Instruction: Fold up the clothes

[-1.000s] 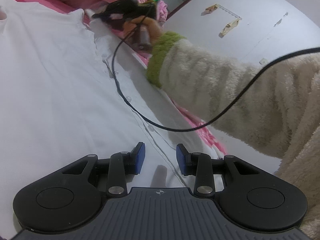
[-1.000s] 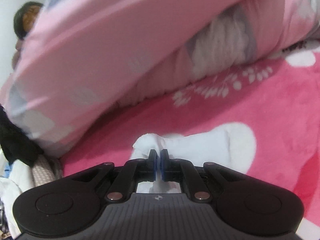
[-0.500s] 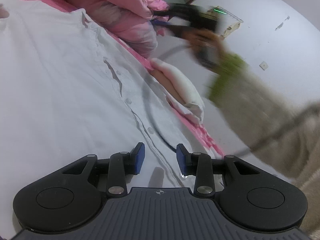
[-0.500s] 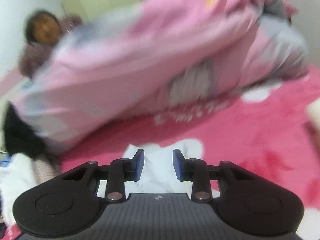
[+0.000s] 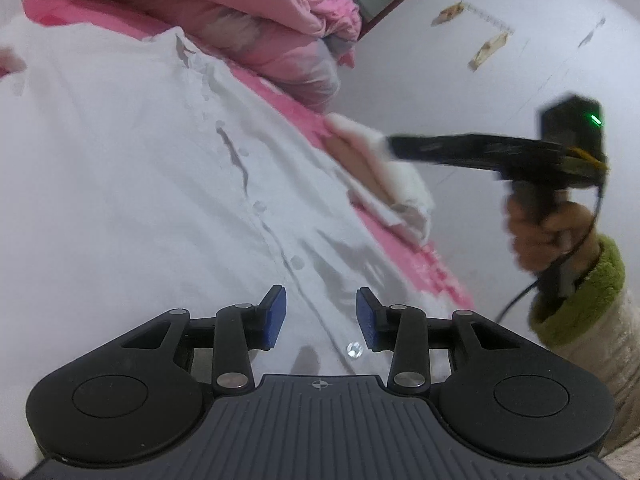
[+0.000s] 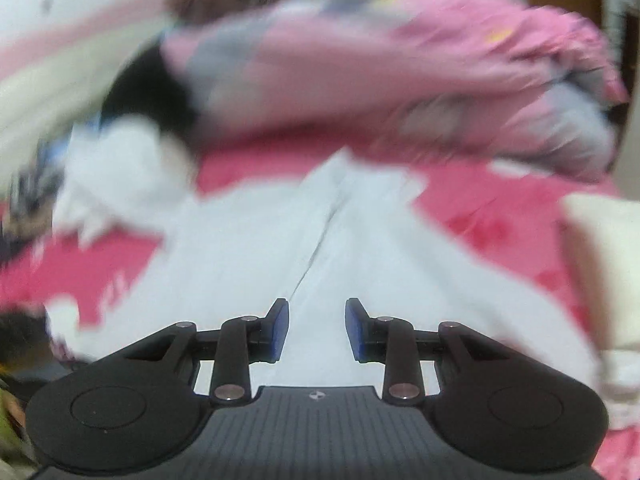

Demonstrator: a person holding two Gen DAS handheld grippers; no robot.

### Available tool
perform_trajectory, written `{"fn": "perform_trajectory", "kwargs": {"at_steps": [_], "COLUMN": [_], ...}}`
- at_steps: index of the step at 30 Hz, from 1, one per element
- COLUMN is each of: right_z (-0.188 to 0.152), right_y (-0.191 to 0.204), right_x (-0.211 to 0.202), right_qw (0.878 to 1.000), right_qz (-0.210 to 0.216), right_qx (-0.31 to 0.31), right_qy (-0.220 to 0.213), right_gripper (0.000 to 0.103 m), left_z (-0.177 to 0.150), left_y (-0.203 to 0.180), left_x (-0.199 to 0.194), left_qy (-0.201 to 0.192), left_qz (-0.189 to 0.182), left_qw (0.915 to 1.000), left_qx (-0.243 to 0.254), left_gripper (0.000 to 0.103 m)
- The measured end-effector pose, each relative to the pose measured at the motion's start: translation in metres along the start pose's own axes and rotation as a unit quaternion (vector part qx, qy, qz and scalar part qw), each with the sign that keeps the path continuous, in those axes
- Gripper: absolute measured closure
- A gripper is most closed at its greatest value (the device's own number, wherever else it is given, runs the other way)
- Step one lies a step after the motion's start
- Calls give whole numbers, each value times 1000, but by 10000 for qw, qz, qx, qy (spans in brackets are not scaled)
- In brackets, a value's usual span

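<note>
Shirt: white button-front shirt (image 5: pixel 132 184) lies spread flat on your bed, front up, on the pink bedspread (image 5: pixel 404 264).
Shirt placket: runs from the collar at the far end toward your left claw; five buttons counted in the left wrist view, the nearest one (image 5: pixel 354 349) sitting just ahead of the claw.
Left claw: left claw (image 5: pixel 320 322) hangs over the lower placket, its jaws parted a moderate way and widening at this moment; nothing between the blue pads (image 5: pixel 276 316), no cloth pinched.
Right claw: right claw (image 6: pixel 316 330) is over the shirt's middle, jaws parted a moderate way and drawing together at this moment; the gap is bare, only shirt cloth seen below it. Contact with the cloth cannot be told, since the view is smeared.
Right claw, seen from the left: blurred black tool out beyond the bed's edge, your hand (image 5: pixel 548 232) wrapped on its handle, green cuff (image 5: pixel 588 292) at the wrist, one green light lit on the body.
Sleeve: one bunched white sleeve (image 5: pixel 392 184) lies at the bed's edge, near the right claw's tips.
Bedding: one pink quilt (image 5: pixel 256 20) heaped beyond the collar.
Writing: no readable brand or label; a small round mark on each claw body, too small to read.
Count: one shirt, two claws.
</note>
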State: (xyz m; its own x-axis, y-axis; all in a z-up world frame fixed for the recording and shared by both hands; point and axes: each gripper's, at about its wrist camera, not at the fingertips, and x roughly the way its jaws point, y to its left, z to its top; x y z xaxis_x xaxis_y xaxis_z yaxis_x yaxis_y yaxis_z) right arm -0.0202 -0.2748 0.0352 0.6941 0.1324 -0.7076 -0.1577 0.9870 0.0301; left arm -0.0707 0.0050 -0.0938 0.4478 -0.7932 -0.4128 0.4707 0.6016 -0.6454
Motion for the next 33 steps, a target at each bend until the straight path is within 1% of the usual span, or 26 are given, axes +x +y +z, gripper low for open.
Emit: {"fn": "perform_trajectory", "kwargs": {"at_steps": [2,3,5,6,12,15,16,17,18,19,21,23,25,28,31,33], "right_z": [-8,-10,-7,-5,-5,-11,-13,-15,-16,-16,-14,-12,-9,-8,-9,-8], "right_y": [17,24,32,33,20,9,6,4,1,-2,-11,-24,-38,-57,-65,-64], "right_x": [35,51,74,84,124,134,135,134,132,129,122,116,110,105,108,113], "right_qw": [9996,9992,9976,9970,9973,9984,9989,9992,9995,9998,9997,9972,9910,9768,9660,9666], "right_qz": [31,3,-147,-187,-333,-303,-254,-212,-177,-123,58,371,736,1298,1720,1790], "right_qx": [-211,-352,-679,-753,-635,-390,-303,-249,-172,-49,234,634,1080,1639,1875,1791], "right_qy": [178,189,38,31,155,260,254,231,194,134,-5,-148,-294,-458,-452,-384], "right_gripper": [72,72,73,73,73,78,84,87,93,93,93,93,93,93,93,93], "left_z": [-2,-3,-2,-2,-5,-6,-5,-5,-4,-3,-1,1,2,3,4,4], "left_y": [-5,-7,-9,-11,-16,-16,-15,-15,-14,-14,-12,-11,-10,-9,-9,-9], "left_x": [1,1,4,6,19,21,22,22,23,24,25,27,28,29,31,29], "left_qy": [30,34,39,59,235,245,251,256,262,264,267,272,282,294,302,298], "left_qz": [155,206,253,262,299,284,277,269,262,256,247,237,222,207,201,196], "left_qw": [9998,9997,9995,9993,9976,9970,9971,9971,9971,9972,9973,9973,9974,9975,9975,9976], "left_qx": [77,122,198,242,580,671,668,665,662,655,641,634,617,601,604,590], "left_gripper": [65,65,65,65,65,65,65,65,65,65,65,65,65,65,65,65]}}
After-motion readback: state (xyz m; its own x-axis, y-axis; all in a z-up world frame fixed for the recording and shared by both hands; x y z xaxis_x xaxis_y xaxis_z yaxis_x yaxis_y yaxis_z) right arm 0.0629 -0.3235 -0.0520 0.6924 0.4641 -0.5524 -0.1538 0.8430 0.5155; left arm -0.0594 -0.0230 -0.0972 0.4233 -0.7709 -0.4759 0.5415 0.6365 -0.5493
